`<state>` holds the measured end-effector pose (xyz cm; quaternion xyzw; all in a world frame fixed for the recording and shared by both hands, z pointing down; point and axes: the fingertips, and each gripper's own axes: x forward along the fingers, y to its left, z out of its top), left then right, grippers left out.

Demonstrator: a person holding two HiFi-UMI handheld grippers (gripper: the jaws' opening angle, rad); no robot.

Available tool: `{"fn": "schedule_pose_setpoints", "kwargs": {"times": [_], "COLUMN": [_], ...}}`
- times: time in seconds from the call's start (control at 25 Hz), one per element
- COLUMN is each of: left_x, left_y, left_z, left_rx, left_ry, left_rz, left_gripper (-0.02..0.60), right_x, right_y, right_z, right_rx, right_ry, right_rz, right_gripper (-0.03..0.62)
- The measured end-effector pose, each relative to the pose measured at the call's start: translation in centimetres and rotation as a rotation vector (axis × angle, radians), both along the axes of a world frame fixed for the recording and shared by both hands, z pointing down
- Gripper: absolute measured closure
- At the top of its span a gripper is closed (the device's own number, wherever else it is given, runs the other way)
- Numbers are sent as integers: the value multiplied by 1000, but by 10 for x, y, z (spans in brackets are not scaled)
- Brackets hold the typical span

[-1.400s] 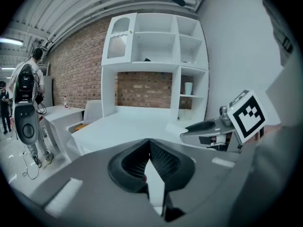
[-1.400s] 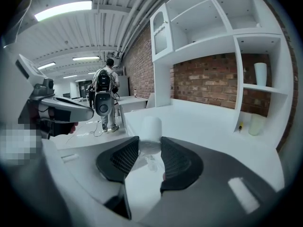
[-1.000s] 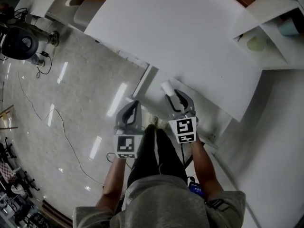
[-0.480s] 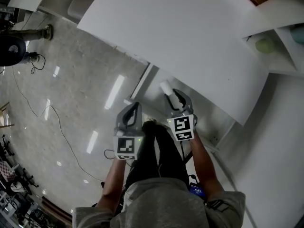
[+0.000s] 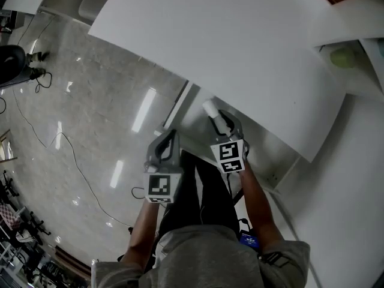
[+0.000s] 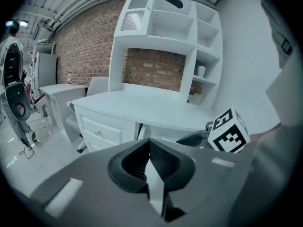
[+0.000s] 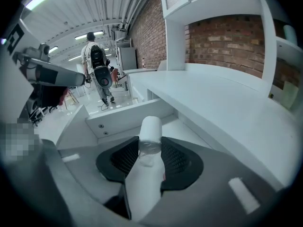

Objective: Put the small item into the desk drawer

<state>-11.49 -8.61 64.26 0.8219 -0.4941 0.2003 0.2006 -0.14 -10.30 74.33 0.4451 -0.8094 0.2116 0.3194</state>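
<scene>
Small item point(image 7: 150, 138), a slim white tube-like bottle w/ a clear band, sat clamped btwn the pads of the right gripper point(image 7: 151, 159), its rounded end poking out past the fingertips. Gripped at mid-body like that, prob. so the free end could go in first & the jaws could let go w/o knocking the drawer walls.

In head view the right gripper point(image 5: 221, 122) was tucked just under the front edge of the desk point(image 5: 228, 47). The item point(image 5: 210, 108) hovered over the pulled-out drawer point(image 5: 180, 104), not yet resting in it as far as I could judge.

Left gripper point(image 6: 149, 156) had its jaws together w/ nothing in them. It hung beside the right one point(image 5: 168, 141), further from the desk & over the floor. It looked idle, prob. kept back so the right had room.

Drawer, per right gripper view: a white wall w/ two small holes point(image 7: 123, 117) ran across just beyond the item. No contents showed in the part in view, so a drop anywhere along that wall looked fine.

Desk top point(image 7: 227, 98) was bare where visible. At its far left end two small drawers w/ a knob point(image 6: 98, 133) were shut. The hutch above had open cubbies. One held a pale cup point(image 6: 201, 71), and head view showed a greenish round thing point(image 5: 343, 56) in a cubby at the desk's right corner.
</scene>
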Motion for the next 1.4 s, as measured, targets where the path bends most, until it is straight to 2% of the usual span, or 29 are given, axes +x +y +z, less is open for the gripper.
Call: {"fn": "schedule_pose_setpoints", "kwargs": {"times": [0.24,0.76,0.96,1.4], "left_x": [2,3,2,5], "left_y": [-6,-9,-8,-4], "left_z": [9,21,18,-20], "left_rx": [-15,-30,-27,26], "left_ry": [9,8,4,6], "left_rz": [2,11,9,15], "left_gripper": [569,569,569,569], "right_x": [5,5,5,7], "right_y": [-6,-7,-8,-5], "right_z": [29,56,54,10], "right_rx": [-47,-93,-83,-30], "right_ry": [23,45,42,20], "right_rz": [5,13,25,43], "right_gripper": [442,430,404,401]}}
